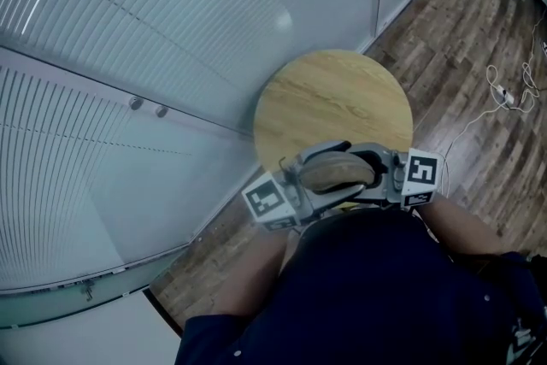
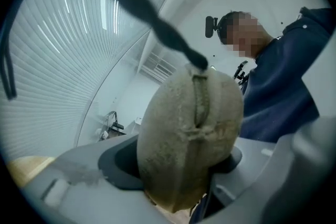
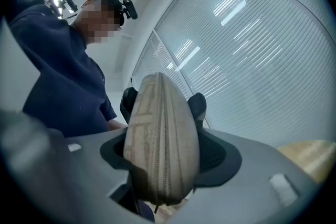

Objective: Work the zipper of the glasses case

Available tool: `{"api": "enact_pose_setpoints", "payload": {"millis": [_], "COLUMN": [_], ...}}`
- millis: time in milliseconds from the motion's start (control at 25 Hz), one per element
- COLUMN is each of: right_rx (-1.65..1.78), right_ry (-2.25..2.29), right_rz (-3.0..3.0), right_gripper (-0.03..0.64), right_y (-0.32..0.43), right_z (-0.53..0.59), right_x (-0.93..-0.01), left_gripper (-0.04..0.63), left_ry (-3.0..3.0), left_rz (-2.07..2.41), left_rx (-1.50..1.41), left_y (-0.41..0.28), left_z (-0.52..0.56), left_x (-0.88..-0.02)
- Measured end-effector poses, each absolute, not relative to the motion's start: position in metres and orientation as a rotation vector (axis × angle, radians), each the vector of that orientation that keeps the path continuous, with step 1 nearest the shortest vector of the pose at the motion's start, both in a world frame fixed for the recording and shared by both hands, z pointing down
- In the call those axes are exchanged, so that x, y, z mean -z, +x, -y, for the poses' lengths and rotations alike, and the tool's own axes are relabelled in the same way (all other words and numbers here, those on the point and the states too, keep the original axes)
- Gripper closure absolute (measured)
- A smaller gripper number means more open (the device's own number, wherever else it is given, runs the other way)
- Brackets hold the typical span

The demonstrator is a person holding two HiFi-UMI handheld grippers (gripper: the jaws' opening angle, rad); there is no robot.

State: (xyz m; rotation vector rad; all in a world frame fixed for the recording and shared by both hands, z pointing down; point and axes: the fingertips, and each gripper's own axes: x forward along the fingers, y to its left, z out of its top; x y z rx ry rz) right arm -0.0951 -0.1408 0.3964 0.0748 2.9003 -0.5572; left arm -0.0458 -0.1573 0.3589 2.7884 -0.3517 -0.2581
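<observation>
A tan fabric glasses case [image 1: 336, 173] hangs in the air over the near edge of a round wooden table [image 1: 333, 90], held between both grippers. My right gripper [image 3: 165, 160] is shut on one end of the case [image 3: 163, 139]; both dark pads press its sides, and the zipper [image 3: 167, 165] runs closed down the edge facing me. My left gripper [image 2: 178, 165] has its jaws wide around the other end of the case [image 2: 184, 139], with slack showing at the left pad. A dark cord [image 2: 136, 2] rises from that end's top.
A glass wall with blinds [image 1: 171, 30] curves behind the table. Wood floor [image 1: 461, 38] lies to the right, with white cables [image 1: 504, 94] on it. The person's dark blue top [image 1: 367, 286] fills the near edge of the head view.
</observation>
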Motion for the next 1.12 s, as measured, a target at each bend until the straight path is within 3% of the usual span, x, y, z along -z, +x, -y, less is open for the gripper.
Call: {"api": "enact_pose_setpoints", "payload": {"millis": [560,800,920,1120], "right_rx": [0.488,0.421,0.387,0.336], "right_ry": [-0.349,-0.239,-0.174,-0.085], "right_rz": [-3.1,-3.115,-3.203,-3.343], "right_gripper": [0.331,0.334,0.383,0.388], "right_y": [-0.066,-0.085,-0.094,-0.114], "right_z": [0.186,0.176,0.17,0.166], "right_x": [-0.401,-0.358,-0.354,-0.356], "left_gripper": [0.27,0.268,0.27,0.268], "left_ry": [2.865,2.858,2.877,2.907], "left_rz": [0.668,0.705,0.694,0.668], "left_rx": [-0.467,-0.593,-0.668,-0.798], "left_y": [-0.097,-0.095,-0.096,-0.091], "left_z": [0.196,0.201,0.2,0.195], "left_x": [-0.431,-0.447,-0.453,-0.461]}}
